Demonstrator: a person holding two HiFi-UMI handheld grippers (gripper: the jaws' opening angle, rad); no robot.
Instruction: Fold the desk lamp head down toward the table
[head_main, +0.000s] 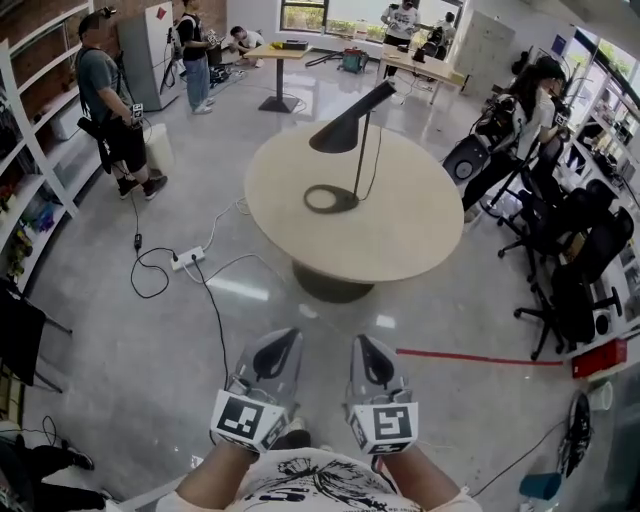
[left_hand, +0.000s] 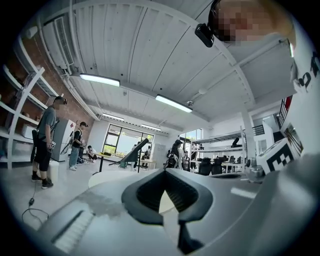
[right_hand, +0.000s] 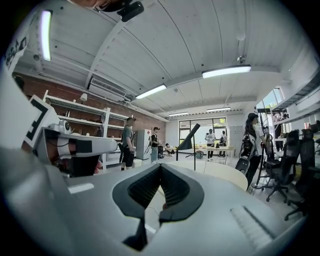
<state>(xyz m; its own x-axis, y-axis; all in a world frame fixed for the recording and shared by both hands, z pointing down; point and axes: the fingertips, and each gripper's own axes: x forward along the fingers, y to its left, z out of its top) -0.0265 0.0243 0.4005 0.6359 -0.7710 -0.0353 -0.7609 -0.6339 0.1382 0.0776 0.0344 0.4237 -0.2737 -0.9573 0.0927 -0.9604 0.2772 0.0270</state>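
A black desk lamp stands on the round beige table, with a ring base, a thin upright stem and a cone head tilted up to the right. Both grippers hang low near my body, well short of the table. The left gripper and the right gripper point toward the table, jaws closed with nothing between them. In the left gripper view, the lamp head shows far off above the left gripper. The right gripper view has the lamp head beyond the right gripper.
A power strip with trailing cables lies on the floor left of the table. Office chairs crowd the right side, beside a red floor line. Shelves line the left wall. Several people stand around the room.
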